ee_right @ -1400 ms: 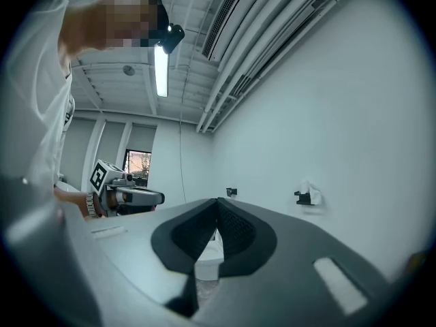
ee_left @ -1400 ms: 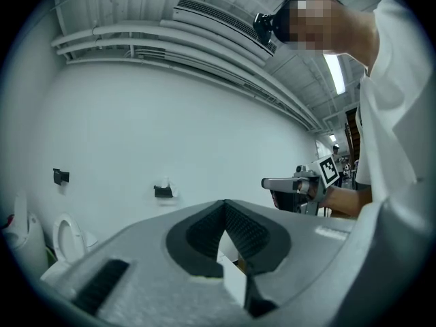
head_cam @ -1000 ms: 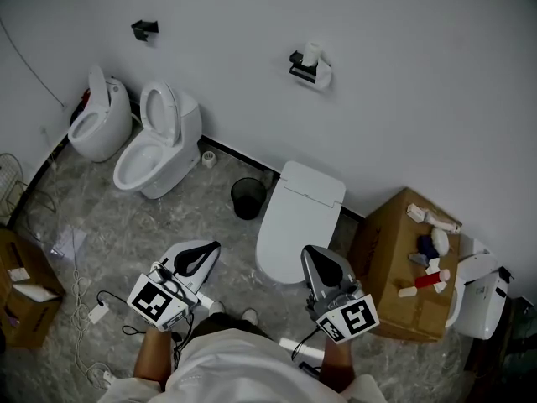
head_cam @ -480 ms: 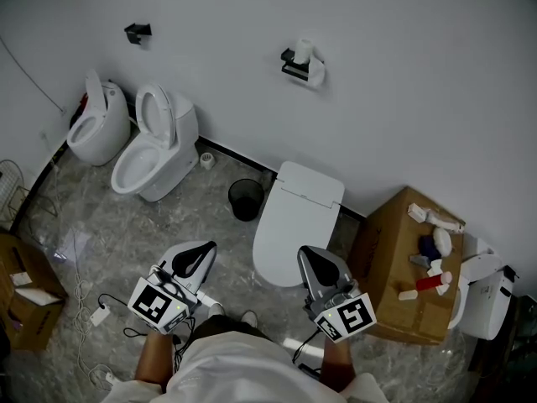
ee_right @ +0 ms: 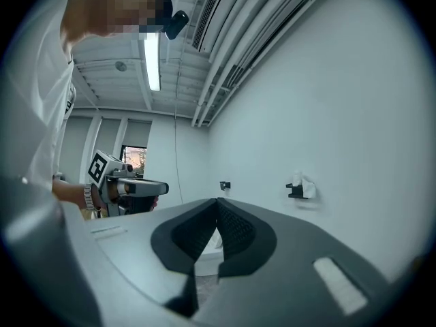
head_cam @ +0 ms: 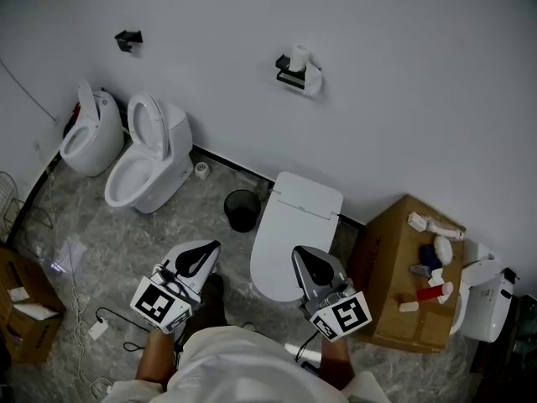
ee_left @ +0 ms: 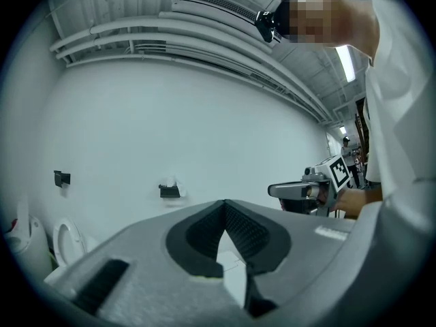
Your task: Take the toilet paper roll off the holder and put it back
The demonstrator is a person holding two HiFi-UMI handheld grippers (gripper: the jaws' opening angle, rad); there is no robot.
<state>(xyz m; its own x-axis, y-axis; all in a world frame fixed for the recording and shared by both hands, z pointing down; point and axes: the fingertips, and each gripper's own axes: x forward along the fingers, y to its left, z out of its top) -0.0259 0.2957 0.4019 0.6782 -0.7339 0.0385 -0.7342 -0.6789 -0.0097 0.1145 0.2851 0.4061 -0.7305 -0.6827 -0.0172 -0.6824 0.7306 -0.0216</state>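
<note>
A white toilet paper roll (head_cam: 298,58) stands upright on a black wall holder (head_cam: 289,75), high on the white wall, with a loose sheet hanging to its right. The left gripper view shows the roll (ee_left: 170,182) small and far off, and the right gripper view shows the roll (ee_right: 302,184) at the right. My left gripper (head_cam: 204,254) and my right gripper (head_cam: 304,258) are held low in front of the person, well short of the wall. Both are shut with nothing between their jaws.
A closed white toilet (head_cam: 295,223) stands below the holder, with a black bin (head_cam: 242,209) to its left. Two open toilets (head_cam: 144,155) are at the far left. A cardboard box (head_cam: 403,285) bearing bottles sits right. A second black holder (head_cam: 127,39) is on the wall.
The person has moved a little toward the wall, so the floor and toilets have slid down and left in the head view. Both grippers stay shut and in the same pose.
</note>
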